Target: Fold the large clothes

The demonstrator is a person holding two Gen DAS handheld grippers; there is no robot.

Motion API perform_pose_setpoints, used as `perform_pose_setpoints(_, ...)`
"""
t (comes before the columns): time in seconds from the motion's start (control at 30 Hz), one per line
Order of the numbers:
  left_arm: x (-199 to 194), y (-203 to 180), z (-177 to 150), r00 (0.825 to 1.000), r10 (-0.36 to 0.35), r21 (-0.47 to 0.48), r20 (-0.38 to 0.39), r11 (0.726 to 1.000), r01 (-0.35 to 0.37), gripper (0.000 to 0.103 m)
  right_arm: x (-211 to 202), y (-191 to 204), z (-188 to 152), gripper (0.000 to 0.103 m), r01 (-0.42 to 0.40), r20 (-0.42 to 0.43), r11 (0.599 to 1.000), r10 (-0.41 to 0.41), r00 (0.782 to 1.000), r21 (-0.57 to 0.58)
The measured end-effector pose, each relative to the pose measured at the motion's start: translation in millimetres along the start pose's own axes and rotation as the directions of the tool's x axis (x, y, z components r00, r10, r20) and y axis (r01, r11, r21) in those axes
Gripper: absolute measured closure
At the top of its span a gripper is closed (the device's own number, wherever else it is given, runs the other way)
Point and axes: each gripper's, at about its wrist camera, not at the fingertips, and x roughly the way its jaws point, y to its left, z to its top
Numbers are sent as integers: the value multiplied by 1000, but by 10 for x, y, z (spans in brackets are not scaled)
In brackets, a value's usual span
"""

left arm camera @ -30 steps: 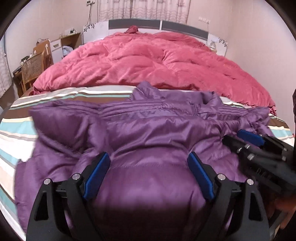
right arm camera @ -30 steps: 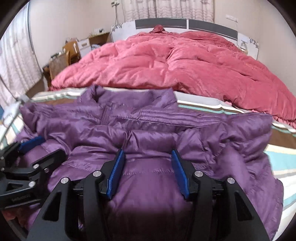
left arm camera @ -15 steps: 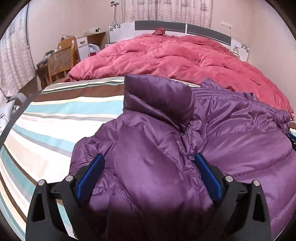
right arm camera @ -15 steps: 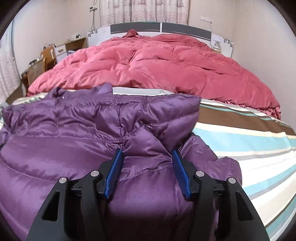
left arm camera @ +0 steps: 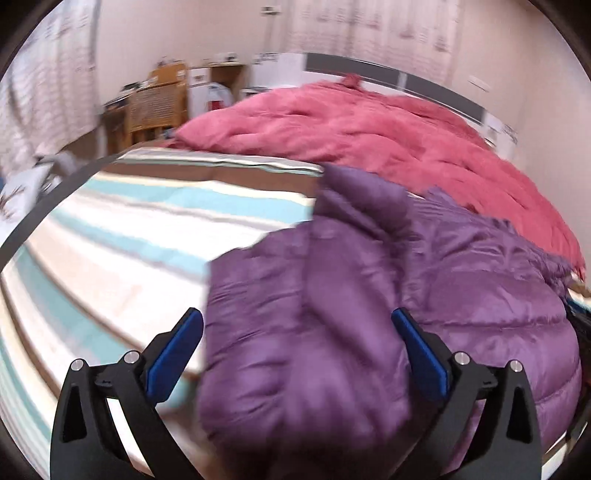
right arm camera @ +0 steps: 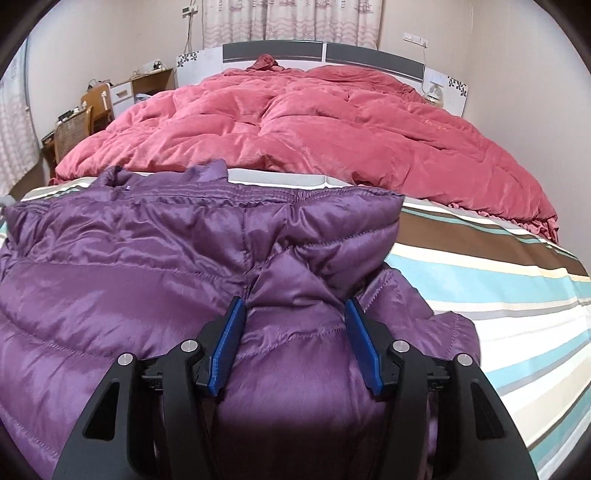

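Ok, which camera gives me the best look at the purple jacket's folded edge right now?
The right wrist view: it is sharp, and the purple jacket shows stitching and its folded edge, bunched between the right gripper fingers. The left wrist view is motion-blurred; there the jacket is a smeared mass between the left gripper fingers.

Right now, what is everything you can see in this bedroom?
Puffer jacket: one, purple, bunched on the near part of the bed.
Quilt: one, pink-red, covering the far part of the bed.
Striped sheet: one, blue, white and brown, under the jacket.
Headboard: one, white with grey panels, by the far wall.
Curtain: one, pale and patterned, above the headboard.
Chair: one, wooden with a woven back, left of the bed.
Desk: one, wooden, in the far left corner.
Left tool: one, black with blue pads, jacket fabric between them.
Right tool: one, black with blue pads, pinching a jacket fold.
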Motion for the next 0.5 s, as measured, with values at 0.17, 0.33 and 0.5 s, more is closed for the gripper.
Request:
perform_pose_setpoints(0.17,0,222,-109,996,-76,-117,-39,991,71,2,-289,93,-68,47,-39,27,999,39,999,-8)
perform_pose_setpoints(0.33,-70,245,-233,992,-122,-142,-38,983,115,2,-566,180,-143,47,-84,45,996,84,995,-2)
perform_pose_setpoints(0.5,-205,313,-357,982,-183,-182,-39,968,173,3,-826,248,-262,47,-150,52,988,147,988,42)
